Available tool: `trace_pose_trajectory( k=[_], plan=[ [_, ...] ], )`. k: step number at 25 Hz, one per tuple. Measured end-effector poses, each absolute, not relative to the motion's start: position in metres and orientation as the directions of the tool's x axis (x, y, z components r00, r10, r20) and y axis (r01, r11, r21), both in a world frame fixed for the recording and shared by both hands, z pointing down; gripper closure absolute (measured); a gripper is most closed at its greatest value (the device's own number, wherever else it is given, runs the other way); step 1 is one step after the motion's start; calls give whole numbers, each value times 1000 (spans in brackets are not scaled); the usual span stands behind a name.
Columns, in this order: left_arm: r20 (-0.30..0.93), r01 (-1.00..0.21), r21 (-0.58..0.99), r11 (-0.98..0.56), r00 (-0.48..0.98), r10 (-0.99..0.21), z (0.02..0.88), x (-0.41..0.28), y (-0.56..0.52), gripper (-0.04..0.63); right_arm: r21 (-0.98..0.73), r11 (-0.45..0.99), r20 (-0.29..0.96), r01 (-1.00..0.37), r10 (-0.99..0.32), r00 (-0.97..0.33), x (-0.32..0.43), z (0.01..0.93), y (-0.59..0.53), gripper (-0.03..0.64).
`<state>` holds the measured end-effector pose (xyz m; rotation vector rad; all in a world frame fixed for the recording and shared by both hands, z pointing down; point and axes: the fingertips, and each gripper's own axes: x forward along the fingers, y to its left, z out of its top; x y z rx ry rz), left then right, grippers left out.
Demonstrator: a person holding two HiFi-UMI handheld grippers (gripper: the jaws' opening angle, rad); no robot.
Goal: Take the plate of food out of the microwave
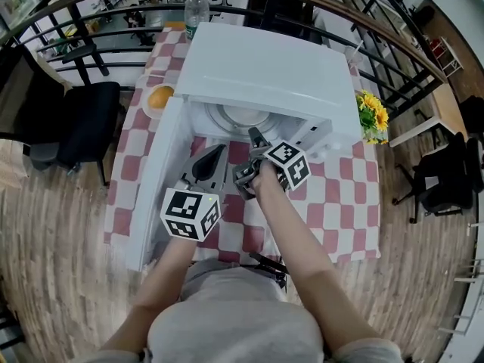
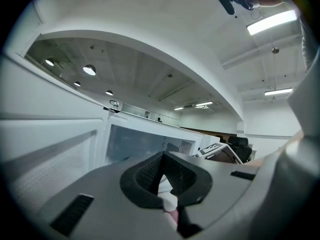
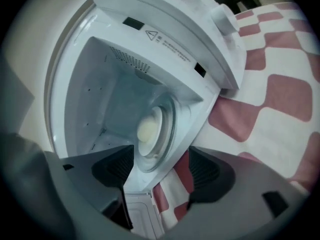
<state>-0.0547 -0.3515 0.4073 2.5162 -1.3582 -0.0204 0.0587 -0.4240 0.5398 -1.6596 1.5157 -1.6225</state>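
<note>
Right gripper [image 3: 160, 168]: jaws spread wide, nothing between the pads. It is held just in front of the open cavity, pointing in. Left gripper [image 2: 164, 170]: pads pressed together at the tips, empty, close to the inner face of the door.

Red-and-white checked cloth [image 1: 340, 203] covers the table. White microwave [image 1: 257, 74] stands on it, with its door [image 1: 155, 180] swung fully open to the left.

Plate of food [image 3: 156, 134] sits inside on the cavity floor, roughly centred, a pale round portion on it. Neither gripper touches it.

Sunflowers [image 1: 372, 113] are at the microwave's right. Clear bottle [image 1: 196, 6] stands behind it. Orange [image 1: 160, 97] lies at its left rear corner.
</note>
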Motion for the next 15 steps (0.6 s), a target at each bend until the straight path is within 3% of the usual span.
trace_pose_trajectory(
  k=[15],
  plan=[
    [141,-820,263,-508,554,-821,418,-59,-357,594,-746,-624,655,-233,-751,-84,62,576,-448,270]
  ],
)
